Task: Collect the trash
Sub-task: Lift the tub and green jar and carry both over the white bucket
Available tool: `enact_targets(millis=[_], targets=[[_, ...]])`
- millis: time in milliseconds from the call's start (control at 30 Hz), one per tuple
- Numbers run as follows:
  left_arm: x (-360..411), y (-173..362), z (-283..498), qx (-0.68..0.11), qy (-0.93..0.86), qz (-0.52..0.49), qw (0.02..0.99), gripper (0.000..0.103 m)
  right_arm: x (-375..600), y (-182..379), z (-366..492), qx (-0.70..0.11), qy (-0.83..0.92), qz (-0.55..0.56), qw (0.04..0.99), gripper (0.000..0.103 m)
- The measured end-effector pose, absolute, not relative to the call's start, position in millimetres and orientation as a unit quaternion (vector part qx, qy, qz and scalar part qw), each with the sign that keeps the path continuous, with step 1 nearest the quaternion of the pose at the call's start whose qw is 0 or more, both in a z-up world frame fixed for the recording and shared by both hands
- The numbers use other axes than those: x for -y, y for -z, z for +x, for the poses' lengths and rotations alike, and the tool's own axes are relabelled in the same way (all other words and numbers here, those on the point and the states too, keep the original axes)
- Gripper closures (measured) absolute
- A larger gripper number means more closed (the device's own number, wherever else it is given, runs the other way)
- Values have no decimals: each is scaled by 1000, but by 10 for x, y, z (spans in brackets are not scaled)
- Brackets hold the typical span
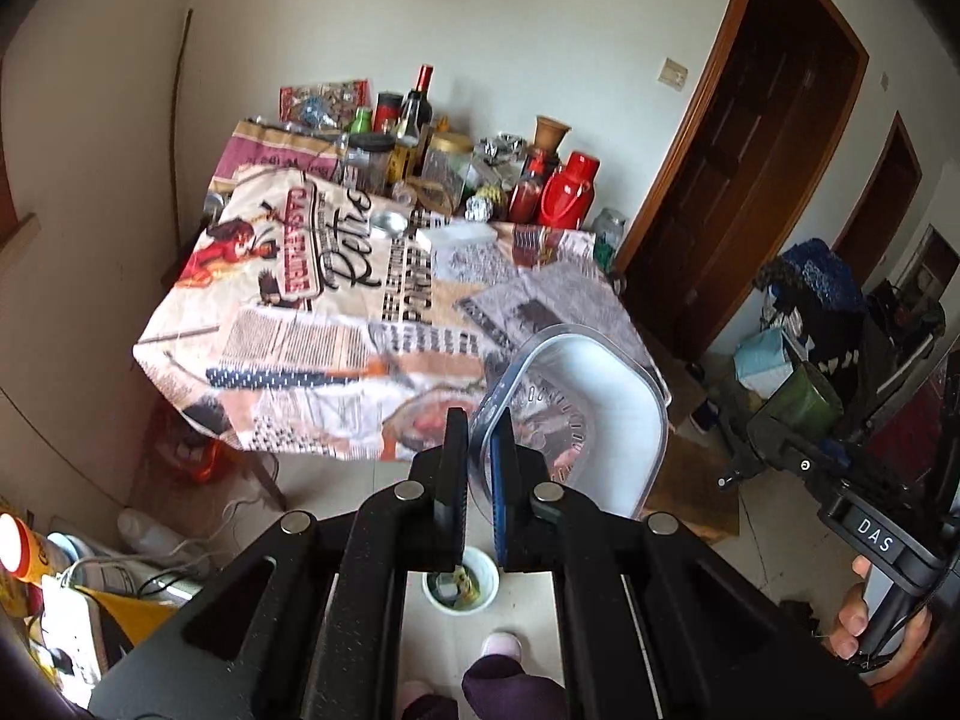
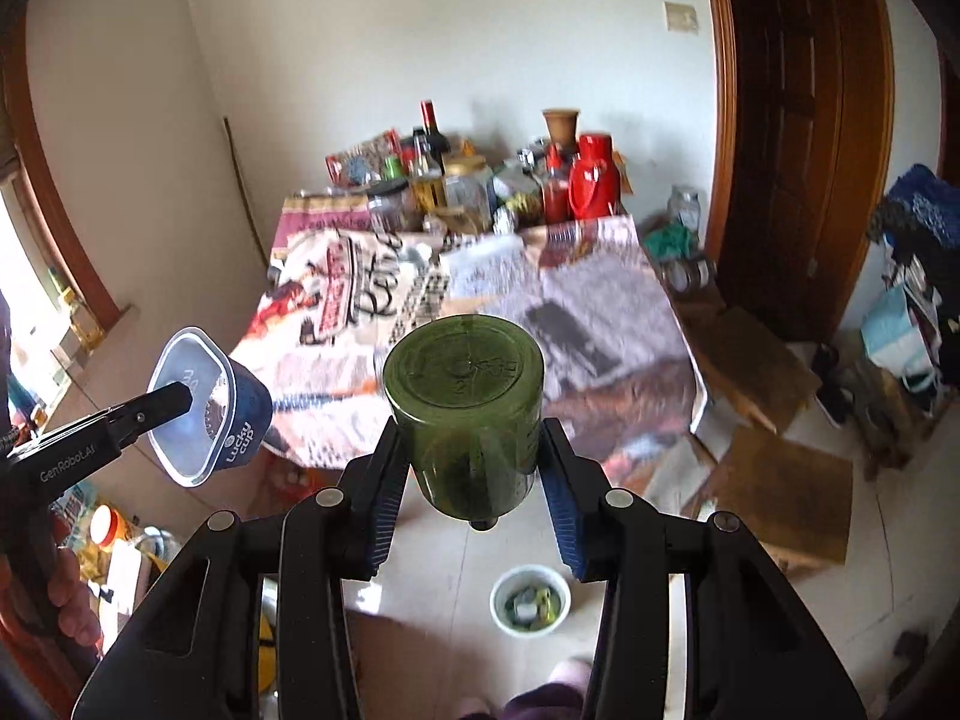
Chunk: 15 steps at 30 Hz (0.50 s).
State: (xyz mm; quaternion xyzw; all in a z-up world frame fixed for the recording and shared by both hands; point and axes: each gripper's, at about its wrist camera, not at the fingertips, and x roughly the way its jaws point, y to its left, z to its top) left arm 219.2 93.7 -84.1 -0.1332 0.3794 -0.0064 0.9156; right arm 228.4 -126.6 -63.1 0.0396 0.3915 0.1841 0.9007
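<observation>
My left gripper [image 1: 478,468] is shut on the rim of a clear plastic cup [image 1: 588,414] with a dark blue "Lucky cup" label; it also shows in the right wrist view [image 2: 207,408], held in the air left of the table. My right gripper [image 2: 474,468] is shut on a green glass bottle [image 2: 465,414], bottom end facing forward; it shows in the left wrist view [image 1: 804,402] at the right. A white trash bin [image 2: 529,601] with scraps inside stands on the floor below both grippers, and shows in the left wrist view [image 1: 461,585].
A table with a printed cloth [image 1: 360,324] stands ahead, with bottles, jars and a red jug [image 1: 567,189] crowded at its far end. Cardboard boxes [image 2: 774,480] lie on the floor to the right. A brown door [image 2: 798,138] is behind them. Clutter lines the left floor.
</observation>
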Motion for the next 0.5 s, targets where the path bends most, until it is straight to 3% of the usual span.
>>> enact_targets(millis=[500], targets=[[-532, 2149, 2381, -512, 8, -126, 850, 98, 1396, 1761, 2372, -502, -194, 44, 842, 63]])
